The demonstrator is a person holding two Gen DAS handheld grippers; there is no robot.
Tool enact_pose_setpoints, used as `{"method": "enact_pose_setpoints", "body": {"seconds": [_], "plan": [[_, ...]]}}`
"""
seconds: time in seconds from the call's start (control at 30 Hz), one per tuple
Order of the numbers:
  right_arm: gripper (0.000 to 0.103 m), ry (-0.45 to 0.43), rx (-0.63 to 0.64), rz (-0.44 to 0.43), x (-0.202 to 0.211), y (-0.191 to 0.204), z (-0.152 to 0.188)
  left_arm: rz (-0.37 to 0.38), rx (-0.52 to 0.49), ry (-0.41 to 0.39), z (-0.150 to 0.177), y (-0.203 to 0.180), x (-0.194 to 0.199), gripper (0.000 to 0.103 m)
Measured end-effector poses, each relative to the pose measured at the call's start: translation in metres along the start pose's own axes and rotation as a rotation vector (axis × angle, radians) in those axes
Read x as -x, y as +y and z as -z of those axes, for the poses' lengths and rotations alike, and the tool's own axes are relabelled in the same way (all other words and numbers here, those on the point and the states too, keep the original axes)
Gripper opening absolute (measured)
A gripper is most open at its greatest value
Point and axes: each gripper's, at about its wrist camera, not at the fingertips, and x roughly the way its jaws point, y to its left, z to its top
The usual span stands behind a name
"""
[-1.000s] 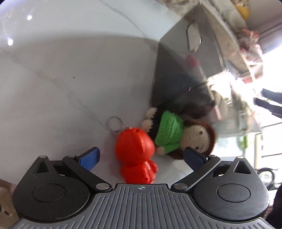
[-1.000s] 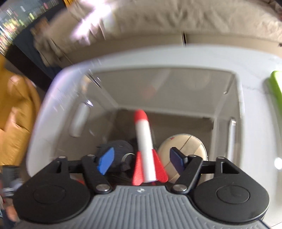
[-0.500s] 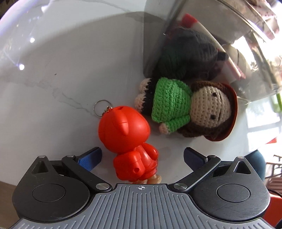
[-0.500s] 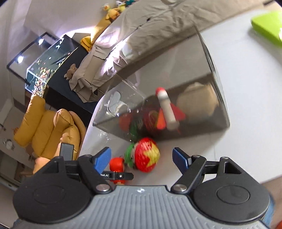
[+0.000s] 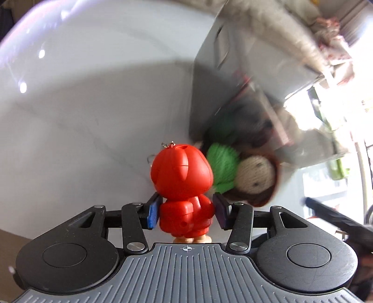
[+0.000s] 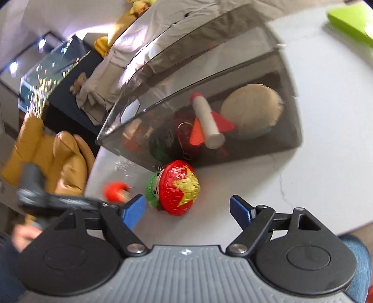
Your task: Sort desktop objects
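My left gripper [image 5: 185,214] is shut on the body of a red plastic figure keychain [image 5: 181,172], held just off the white table. Beside it lies a crochet doll [image 5: 235,172] in a green sweater, against the smoky clear bin [image 5: 233,77]. In the right wrist view the same doll [image 6: 174,186] shows its red hat with a yellow star, lying just ahead of my open right gripper [image 6: 187,211], nearer the left finger. The bin [image 6: 289,93] holds a white and red rocket [image 6: 207,121], a tan ball [image 6: 251,111] and dark toys. The red figure [image 6: 114,191] appears blurred at the left.
A lime green object [image 6: 349,21] lies at the table's far right. Beyond the table stand a yellow armchair [image 6: 46,158], a covered sofa [image 6: 163,35] and a dark fish tank [image 6: 51,70]. A person's hand [image 6: 23,233] holds the left tool.
My left gripper closed on the red figure and lifted it. My right gripper drew back from the bin, leaving the rocket inside, and came down toward the doll.
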Motion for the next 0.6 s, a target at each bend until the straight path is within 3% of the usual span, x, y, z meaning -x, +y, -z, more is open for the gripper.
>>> {"method": "enact_pose_setpoints", "body": {"seconds": [0.17,0.27,0.37,0.47,0.6], "plan": [[0.083,-0.039,0.005,-0.023,-0.028,0.005,-0.001,0.102,-0.051,-0.097,-0.042,-0.038,0.066,0.051],[0.084,-0.032,0.01,-0.037,-0.044,0.004,-0.004,0.109,-0.097,-0.126,-0.078,-0.072,0.071,0.051],[0.084,-0.024,0.02,-0.042,-0.054,0.003,-0.003,0.042,-0.161,-0.104,-0.113,-0.107,0.053,0.051],[0.084,-0.031,0.029,-0.038,-0.059,0.003,0.0,-0.075,-0.232,-0.05,-0.136,-0.141,-0.001,0.051],[0.084,-0.056,0.043,-0.037,-0.06,0.003,0.007,-0.228,-0.276,0.015,-0.153,-0.142,-0.06,0.051]]}}
